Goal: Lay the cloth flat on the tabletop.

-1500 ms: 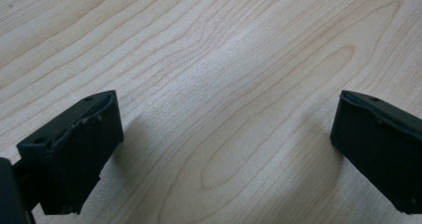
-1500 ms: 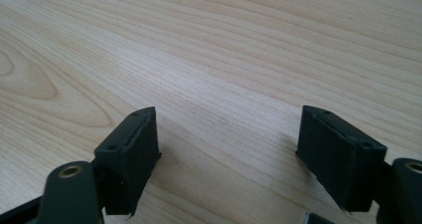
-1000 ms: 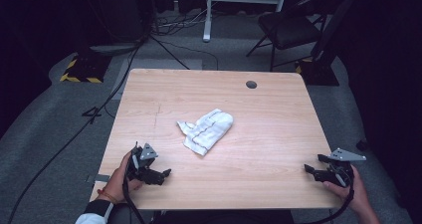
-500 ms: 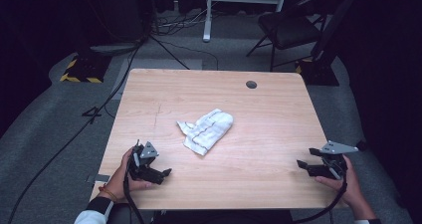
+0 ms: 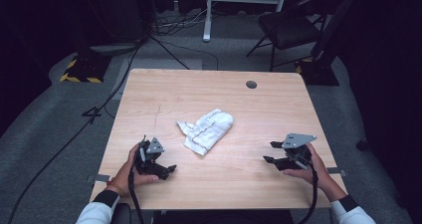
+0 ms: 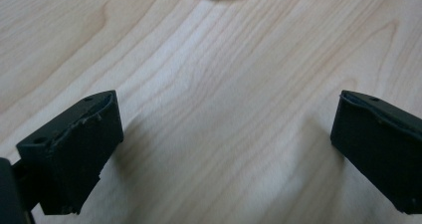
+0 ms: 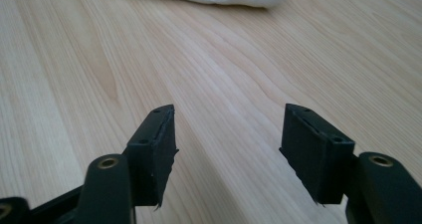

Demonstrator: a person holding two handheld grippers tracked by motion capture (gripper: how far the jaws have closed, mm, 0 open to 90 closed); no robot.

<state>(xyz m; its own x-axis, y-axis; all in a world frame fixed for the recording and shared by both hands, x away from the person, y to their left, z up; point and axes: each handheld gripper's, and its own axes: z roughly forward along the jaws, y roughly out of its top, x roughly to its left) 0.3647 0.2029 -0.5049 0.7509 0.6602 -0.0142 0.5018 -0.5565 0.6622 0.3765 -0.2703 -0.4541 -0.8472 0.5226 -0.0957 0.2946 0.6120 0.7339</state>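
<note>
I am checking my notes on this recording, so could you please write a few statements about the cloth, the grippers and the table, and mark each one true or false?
1. The white cloth lies crumpled near the middle of the table. True.
2. The left gripper is shut on the cloth. False: its jaws stand open over bare wood, apart from the cloth.
3. The right gripper holds nothing. True: its jaws have just been closing somewhat, with only bare table between them.
4. The cloth hangs over the table's edge. False: it lies wholly on the tabletop.
5. A small dark round hole sits near the table's far edge. True.
</note>
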